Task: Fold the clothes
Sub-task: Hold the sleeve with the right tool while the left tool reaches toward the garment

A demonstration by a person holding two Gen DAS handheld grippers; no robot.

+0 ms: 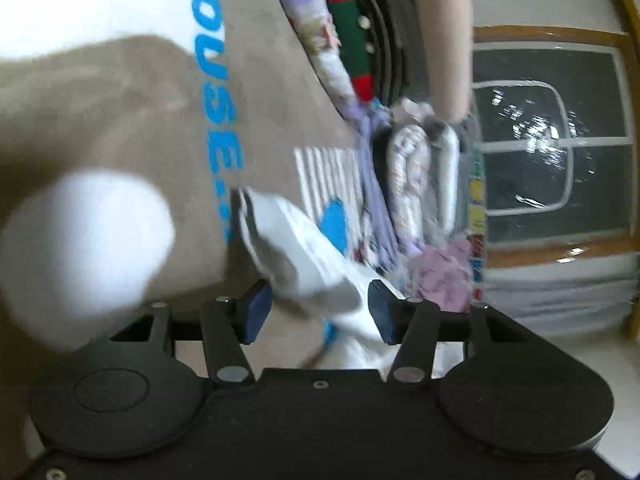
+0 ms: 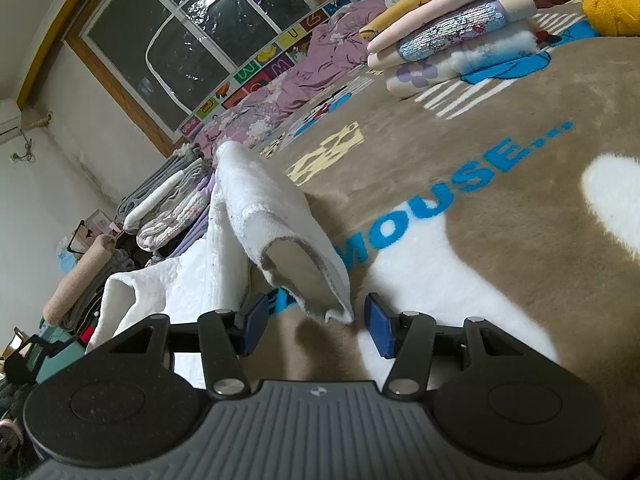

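A large beige blanket (image 2: 500,128) with white patches and blue letters is covering most of both views; what it is lying on is hidden. Its edges are running out of the pictures.

Behind it, a dark window (image 2: 192,40) in a wooden frame is showing only reflections. Below the window, a crumpled pink-purple cloth (image 2: 304,72) is lying along the wall. Stacks of folded clothes (image 2: 448,36) are sitting on the far part of the blanket, and another stack (image 2: 168,204) is partly hidden behind the white garment.

The white garment (image 2: 276,232), thick and quilted, is lying on the blanket in front of both cameras. In the right wrist view one sleeve or corner is standing up, with its open grey-edged end just ahead of the pads. Its lower part is cut off by the tool body. In the left wrist view it is blurred, so its shape is hard to read.

The left tongs (image 1: 320,312) are standing about half open, with the white cloth passing between the pads; it is touching the right-hand pad, but not pinched. The right tongs (image 2: 318,326) are also about half open, holding nothing, the cloth end lying just in front of the gap.
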